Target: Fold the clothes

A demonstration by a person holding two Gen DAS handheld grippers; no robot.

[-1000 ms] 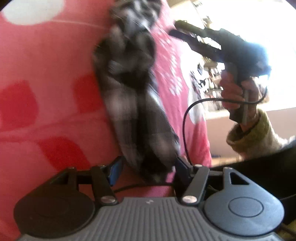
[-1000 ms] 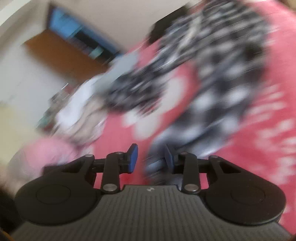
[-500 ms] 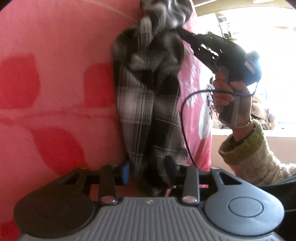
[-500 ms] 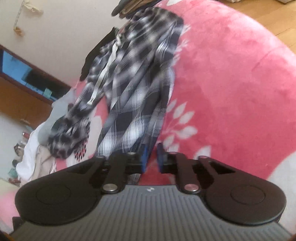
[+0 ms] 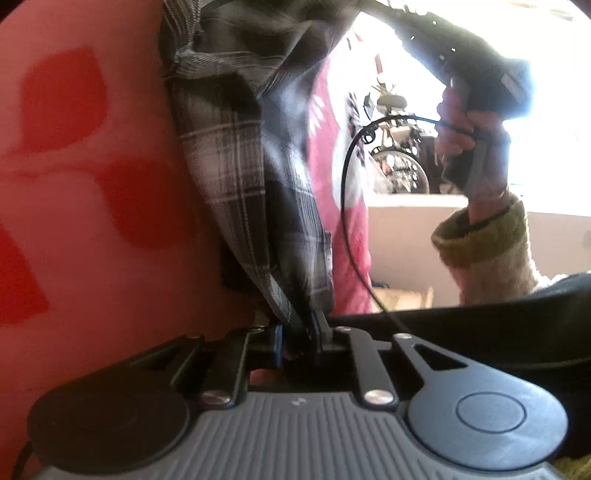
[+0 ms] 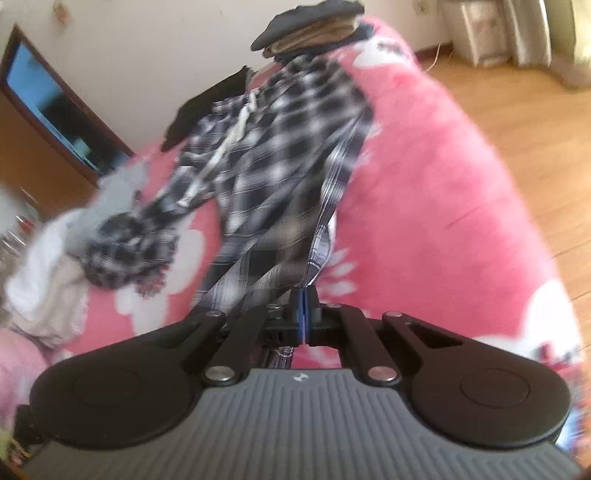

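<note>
**Both grippers on the shirt, no fold made**

Where the left wrist looks, the left gripper [image 5: 301, 334], just closing, pinches the plaid shirt [image 5: 240, 177] on the pink blanket [image 5: 92, 229]. From the right wrist, the right gripper [image 6: 303, 314] clamps a hem; folding remains.

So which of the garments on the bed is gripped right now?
The black-and-white plaid shirt, its edge pinched by the right gripper; the folded dark stack and white pile lie untouched.
</note>
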